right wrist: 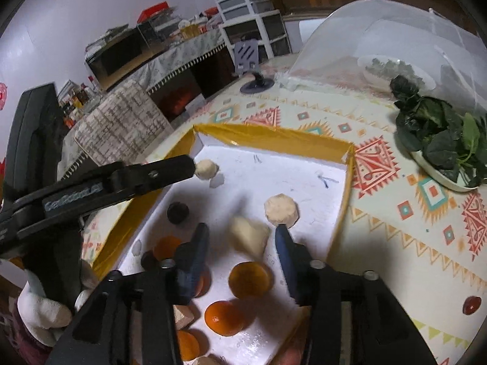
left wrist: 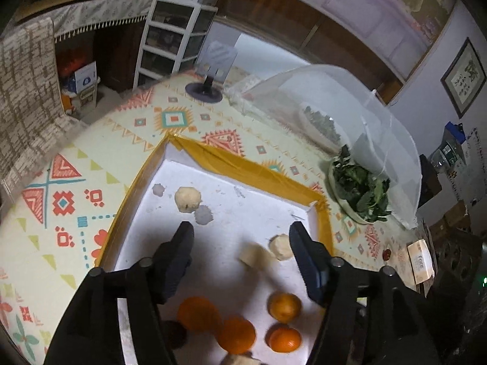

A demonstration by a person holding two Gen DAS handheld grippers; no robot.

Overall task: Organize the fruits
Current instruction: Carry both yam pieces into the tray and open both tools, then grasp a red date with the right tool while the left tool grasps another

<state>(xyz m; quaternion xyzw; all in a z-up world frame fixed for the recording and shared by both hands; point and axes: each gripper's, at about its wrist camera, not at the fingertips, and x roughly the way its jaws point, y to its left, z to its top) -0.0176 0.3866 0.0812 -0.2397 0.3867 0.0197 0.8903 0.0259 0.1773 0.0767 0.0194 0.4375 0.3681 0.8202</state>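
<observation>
We see a pale fruit piece (right wrist: 248, 237), blurred, between the right gripper (right wrist: 242, 237)'s parted jaws; left gripper (left wrist: 240, 234) open, empty. The yellow-rimmed tray (left wrist: 258, 170) holds oranges (left wrist: 284, 307).

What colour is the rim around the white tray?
Mustard yellow: the tray rim looks taped all round, clearest in the right wrist view.
</observation>
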